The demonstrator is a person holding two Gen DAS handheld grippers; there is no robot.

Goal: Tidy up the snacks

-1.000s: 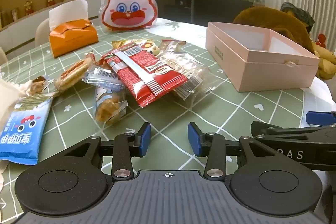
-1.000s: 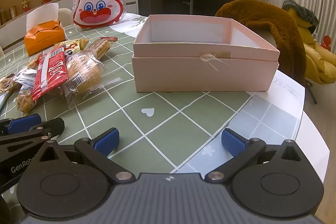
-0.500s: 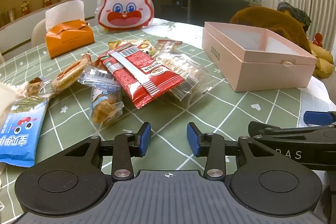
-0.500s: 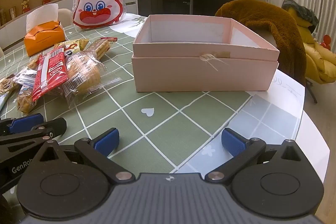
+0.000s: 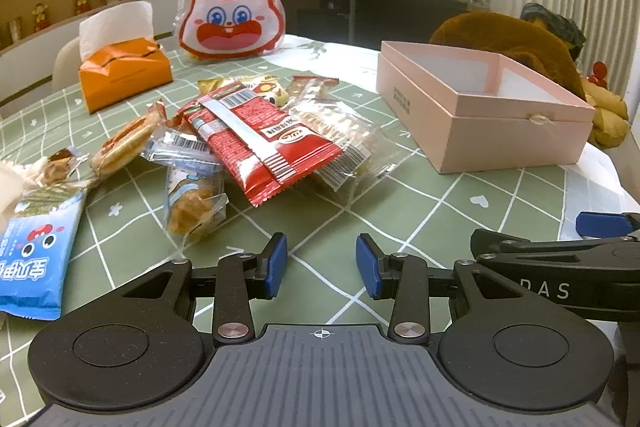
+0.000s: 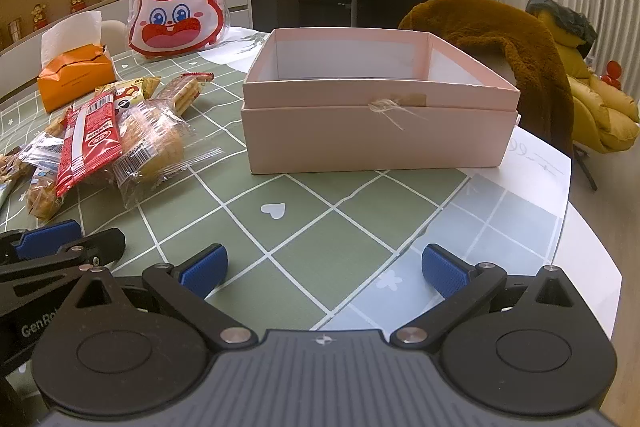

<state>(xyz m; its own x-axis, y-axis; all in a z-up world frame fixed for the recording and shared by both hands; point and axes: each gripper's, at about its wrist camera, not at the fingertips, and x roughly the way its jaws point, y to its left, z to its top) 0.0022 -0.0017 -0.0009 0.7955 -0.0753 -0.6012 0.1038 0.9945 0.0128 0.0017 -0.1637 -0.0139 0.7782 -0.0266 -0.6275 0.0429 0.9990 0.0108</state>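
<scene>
A heap of wrapped snacks lies on the green checked tablecloth [image 5: 420, 223]: a red packet [image 5: 264, 139] on top, clear-wrapped biscuits [image 5: 340, 135], a small pastry pack [image 5: 192, 207] and a blue packet [image 5: 36, 247] at the left. An open pink box [image 6: 376, 119] stands to the right of the heap; what shows of its inside is bare. My left gripper [image 5: 321, 265] hovers open just short of the heap, nothing between its blue pads. My right gripper [image 6: 323, 269] is open wide in front of the box, holding nothing.
A rabbit-face bag [image 5: 230, 19] and an orange tissue box [image 5: 124, 73] stand at the back of the table. A brown furry throw [image 6: 500, 39] hangs over a chair behind the box. The table edge [image 6: 592, 251] curves close on the right.
The left wrist view has shifted slightly, so the snacks and box sit a little further left in it. The right gripper has not moved.
</scene>
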